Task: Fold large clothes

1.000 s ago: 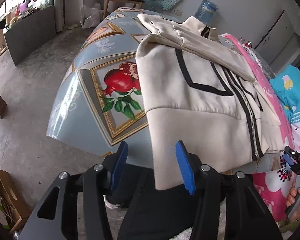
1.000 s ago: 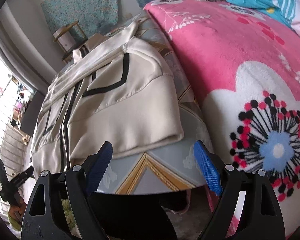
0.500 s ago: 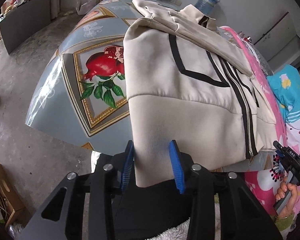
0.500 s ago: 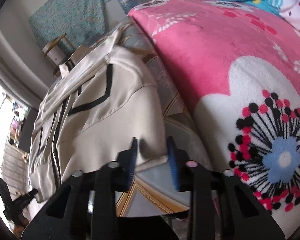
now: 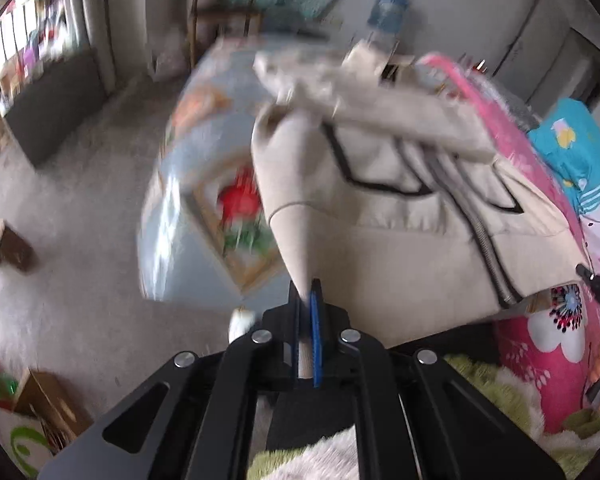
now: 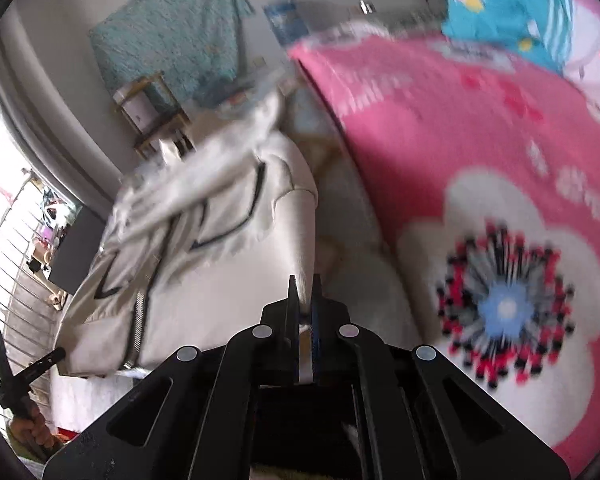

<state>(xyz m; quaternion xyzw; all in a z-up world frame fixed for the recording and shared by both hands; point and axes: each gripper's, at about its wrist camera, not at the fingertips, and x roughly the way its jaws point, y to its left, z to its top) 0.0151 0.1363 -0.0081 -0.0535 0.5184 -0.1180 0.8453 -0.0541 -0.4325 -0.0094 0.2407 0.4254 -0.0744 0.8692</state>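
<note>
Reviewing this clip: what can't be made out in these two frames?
- Left wrist view: jacket collar end and tablecloth print, smeared by motion blur.
- Right wrist view: table under the jacket, hidden by the cloth.
- Both views: the hem pinched in the left claw and right claw, covered by the pads.

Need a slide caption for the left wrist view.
Left gripper pinches the cream jacket's hem corner above the patterned table.

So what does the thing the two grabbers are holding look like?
Find the big pink flowery blanket; right beside it, on the pale blue table cover, lies a cream zip-up jacket. Only it has thin black stripes and a zipper down the middle, and the left gripper and right gripper each pinch its bottom edge.
</note>
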